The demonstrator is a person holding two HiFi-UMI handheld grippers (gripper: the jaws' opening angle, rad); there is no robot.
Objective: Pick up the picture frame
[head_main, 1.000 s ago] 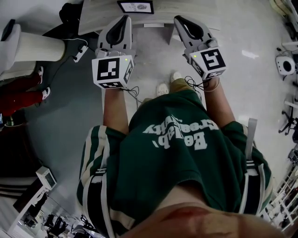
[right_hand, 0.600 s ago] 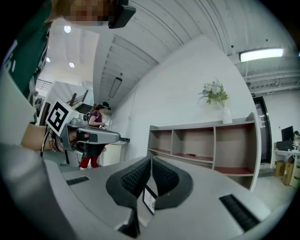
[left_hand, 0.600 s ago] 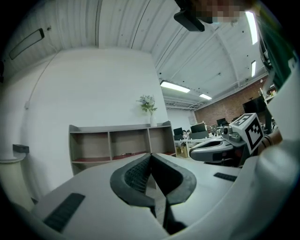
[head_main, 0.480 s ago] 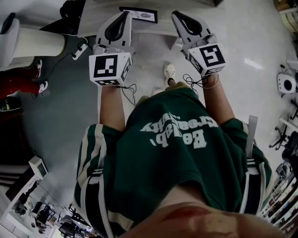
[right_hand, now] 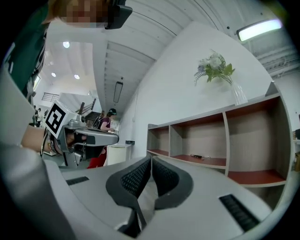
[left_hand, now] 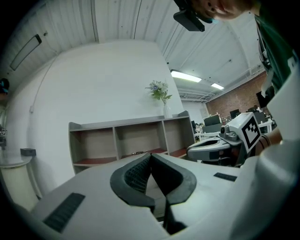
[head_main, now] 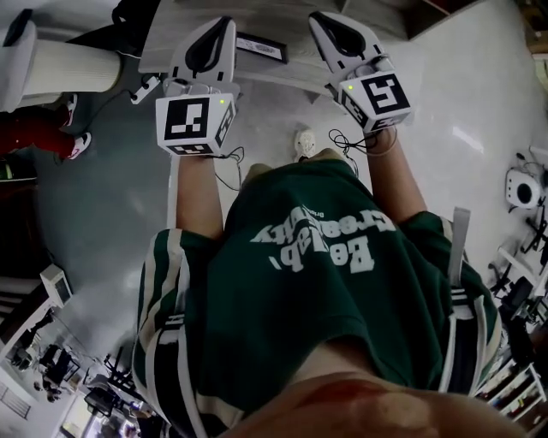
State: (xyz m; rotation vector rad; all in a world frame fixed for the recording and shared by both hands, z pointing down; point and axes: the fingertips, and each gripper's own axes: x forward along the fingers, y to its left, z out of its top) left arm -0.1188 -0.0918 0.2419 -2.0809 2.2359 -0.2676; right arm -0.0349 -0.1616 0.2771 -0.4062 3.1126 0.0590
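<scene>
Wooden shelf unit (left_hand: 117,123) against white wall (left_hand: 93,79), left tongs (left_hand: 150,155), right tongs (right_hand: 151,160) both closed

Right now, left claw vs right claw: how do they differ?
In the head view, the left claw tilts slightly inward, while the right claw angles inward more. The picture frame shows right beside the left claw, with a gap to the right claw. Both are shut, empty and aimed at the shelf.

A lab-like office hall: monitors (left_hand: 213,119), brick wall (left_hand: 244,96), ceiling strip lights (left_hand: 187,76).
</scene>
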